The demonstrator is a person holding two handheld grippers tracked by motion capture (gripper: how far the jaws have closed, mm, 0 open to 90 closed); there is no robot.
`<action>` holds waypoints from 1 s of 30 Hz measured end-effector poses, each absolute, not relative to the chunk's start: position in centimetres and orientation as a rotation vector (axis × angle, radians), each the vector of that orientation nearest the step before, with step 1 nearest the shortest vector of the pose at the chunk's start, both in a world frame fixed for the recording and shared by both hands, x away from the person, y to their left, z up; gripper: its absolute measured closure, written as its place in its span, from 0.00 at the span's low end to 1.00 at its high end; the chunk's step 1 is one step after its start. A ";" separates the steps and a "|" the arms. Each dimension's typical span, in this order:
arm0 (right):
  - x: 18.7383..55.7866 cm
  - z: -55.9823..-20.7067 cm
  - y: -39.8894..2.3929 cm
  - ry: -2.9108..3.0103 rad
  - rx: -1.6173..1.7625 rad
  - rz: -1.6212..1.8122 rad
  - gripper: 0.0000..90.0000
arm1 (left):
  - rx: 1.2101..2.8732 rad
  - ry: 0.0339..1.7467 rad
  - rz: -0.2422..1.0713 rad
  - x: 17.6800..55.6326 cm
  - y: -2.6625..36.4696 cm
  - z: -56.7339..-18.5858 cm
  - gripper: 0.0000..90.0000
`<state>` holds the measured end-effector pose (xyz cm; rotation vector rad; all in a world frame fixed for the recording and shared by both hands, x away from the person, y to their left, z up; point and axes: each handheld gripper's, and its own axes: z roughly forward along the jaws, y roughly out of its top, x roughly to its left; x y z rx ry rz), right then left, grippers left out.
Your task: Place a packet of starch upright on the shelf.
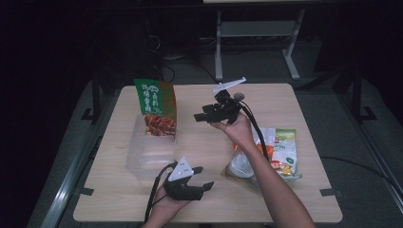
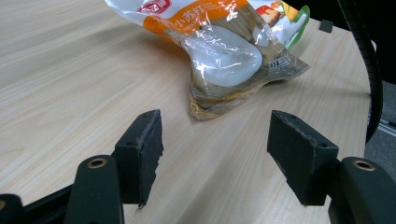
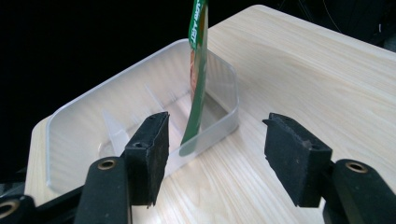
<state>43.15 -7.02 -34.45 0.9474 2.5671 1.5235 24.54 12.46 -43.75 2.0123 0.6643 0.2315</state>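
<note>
A green and orange snack bag stands upright at the far end of a clear plastic bin on the left half of the wooden table. My right gripper hovers to the right of that bag, pointing at it, jaws open and empty. In the right gripper view the bag is edge-on inside the bin, beyond the open gripper. My left gripper rests near the front edge, open and empty. It faces a second clear, orange and green snack pack lying flat on the table's right side.
The right forearm crosses over part of the flat pack. A black cable runs down past the table's right edge. Bare wood lies between the bin and the flat pack. A metal-legged table stands behind in the dark.
</note>
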 end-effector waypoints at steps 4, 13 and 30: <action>42.6 -34.4 -8.1 2.565 0.944 1.527 0.42 | 2.021 0.656 0.235 24.6 12.5 -43.8 0.39; 41.2 -34.5 -11.2 2.574 0.973 1.467 0.40 | 2.018 0.660 0.233 24.5 12.3 -43.9 0.39; 39.0 -36.0 -17.4 2.566 1.117 1.424 0.35 | 2.033 0.634 0.199 24.7 11.3 -44.1 0.38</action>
